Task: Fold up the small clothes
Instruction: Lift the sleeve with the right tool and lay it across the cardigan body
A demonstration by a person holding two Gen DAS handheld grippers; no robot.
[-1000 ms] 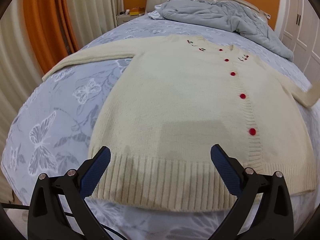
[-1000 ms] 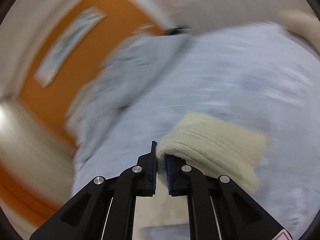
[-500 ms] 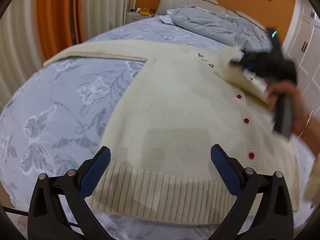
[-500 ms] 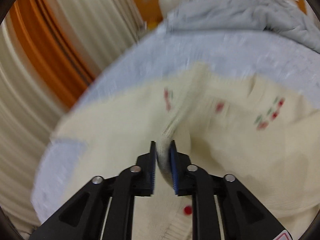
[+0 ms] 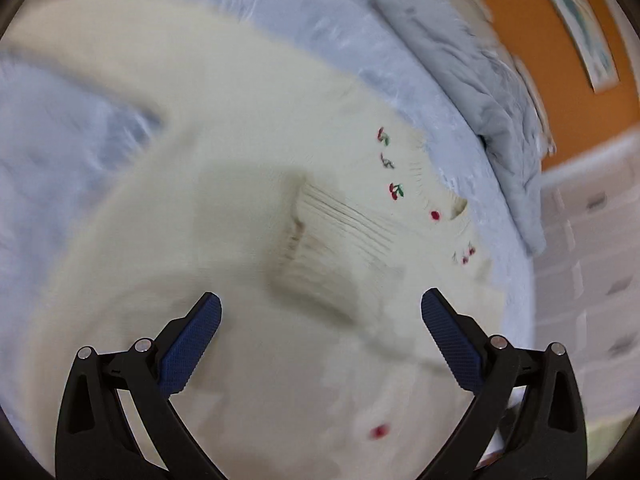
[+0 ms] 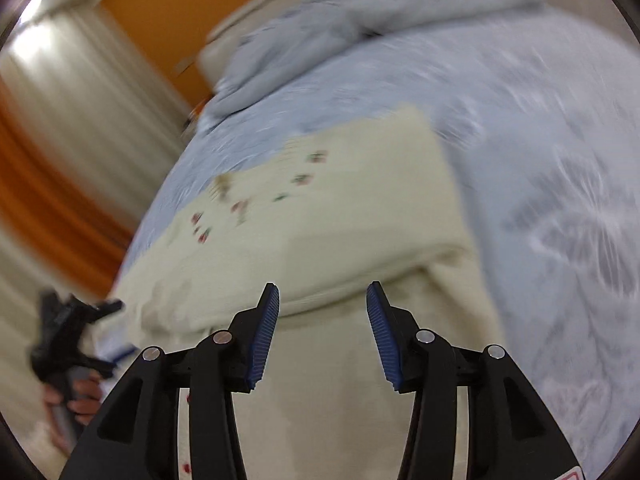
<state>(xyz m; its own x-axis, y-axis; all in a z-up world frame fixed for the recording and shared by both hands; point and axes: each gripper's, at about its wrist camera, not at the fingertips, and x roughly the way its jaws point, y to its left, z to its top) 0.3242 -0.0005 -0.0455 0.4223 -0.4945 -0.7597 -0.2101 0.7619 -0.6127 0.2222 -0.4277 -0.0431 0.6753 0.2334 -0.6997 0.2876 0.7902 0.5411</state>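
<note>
A bed with a pale blue butterfly-print sheet fills both views, with a crumpled grey duvet heaped at its far end against an orange wall. Both pictures are smeared by motion, so fine detail is unsure.

Spread flat on the sheet lies the cream knitted cardigan, with red buttons down its front and small cherry motifs by the neckline. One sleeve is folded in across the chest, its ribbed cuff resting on the body just near of the cherries. In the right wrist view that sleeve shows as a band crossing the garment, its fold at the right shoulder. The other sleeve lies stretched out to the far left.

The left gripper hangs over the cardigan's middle with its jaws wide apart and nothing between them. The right gripper hovers above the folded sleeve, its jaws opening and empty; the cloth lies below them, not pinched.

The step in hand looks like the release of the first sleeve fold. The next move would likely call for the left gripper to travel to the far-left cuff, pinch it, and carry it across the chest to match, keeping the body flat.
</note>
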